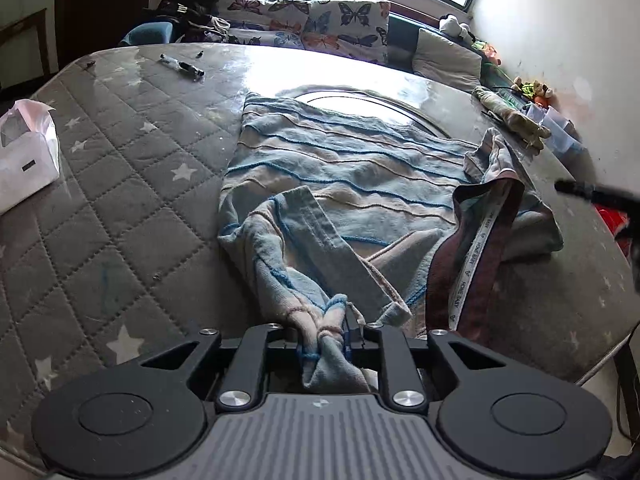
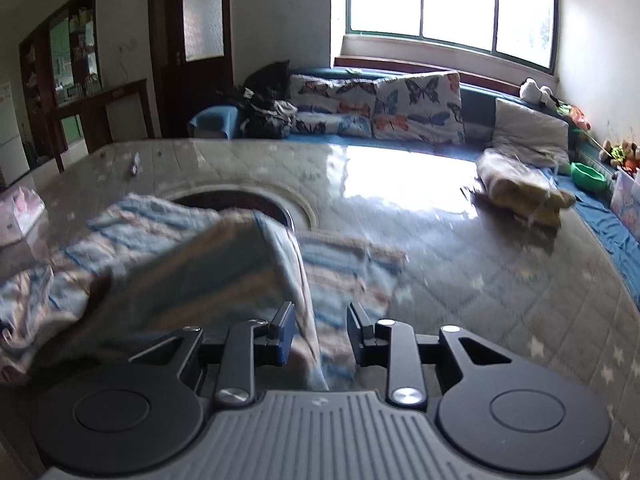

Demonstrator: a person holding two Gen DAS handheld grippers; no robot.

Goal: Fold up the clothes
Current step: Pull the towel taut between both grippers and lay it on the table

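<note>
Pinching a bunched sleeve end of the striped sweater [image 1: 344,168], left gripper [image 1: 326,336] is clamped tight; right gripper [image 2: 320,332] gapes wide, cloth draped between its jaws. Body's flat ahead, fold looks partway.

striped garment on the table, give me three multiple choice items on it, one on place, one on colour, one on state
1. Where does the white paper bag sit relative to the striped garment?
A. to its left
B. on top of it
C. to its right

2. What colour is the garment's waistband?
A. bright green
B. dark maroon
C. yellow

3. How do the grippers stand?
A. both open
B. left gripper shut on cloth, right gripper open
C. both shut on cloth

Answers:
1. A, it stands at the left table edge.
2. B, maroon band with lettered tape.
3. B, left jaws pinch bunched fabric; right jaws are apart.
</note>
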